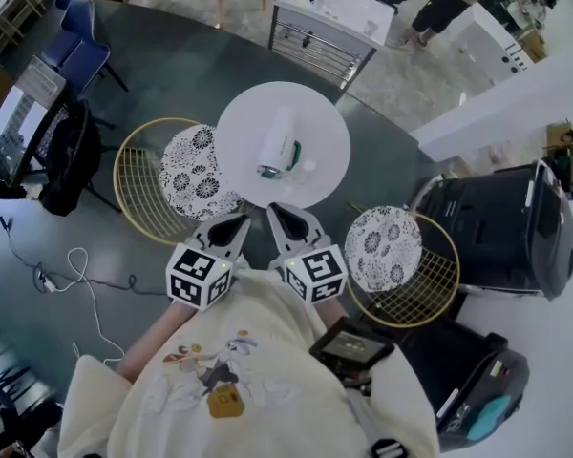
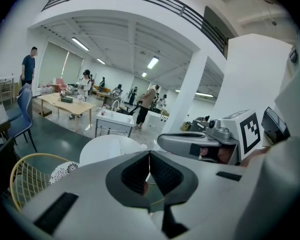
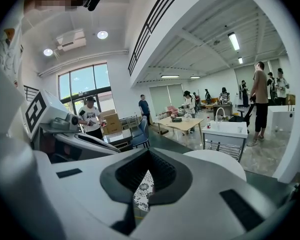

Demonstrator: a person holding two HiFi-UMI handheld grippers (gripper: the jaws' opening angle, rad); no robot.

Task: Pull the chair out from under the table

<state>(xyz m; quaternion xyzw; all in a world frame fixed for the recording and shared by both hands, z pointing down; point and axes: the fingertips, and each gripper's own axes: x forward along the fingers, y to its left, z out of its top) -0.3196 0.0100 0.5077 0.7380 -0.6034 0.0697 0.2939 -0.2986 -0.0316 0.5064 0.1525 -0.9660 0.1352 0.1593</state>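
A round white table (image 1: 283, 113) stands in the middle of the head view. A gold wire chair (image 1: 138, 184) with a patterned cushion sits at its left, partly tucked under the tabletop. A second such chair (image 1: 430, 275) stands at the lower right, beside the table. My left gripper (image 1: 240, 220) and right gripper (image 1: 278, 209) are side by side close to my chest, tips just short of the table's near edge. Both are shut with nothing between the jaws, touching neither chair. In the left gripper view the table (image 2: 110, 145) and left chair (image 2: 25, 176) lie ahead.
A white bottle-like thing with green print (image 1: 277, 148) lies on the table. Black cases (image 1: 501, 227) stand at the right, with a white wall end behind them. At the left are a black bag (image 1: 72, 156), a laptop (image 1: 24, 113) and a floor cable (image 1: 81, 275). A white sink cart (image 1: 329, 22) stands behind the table.
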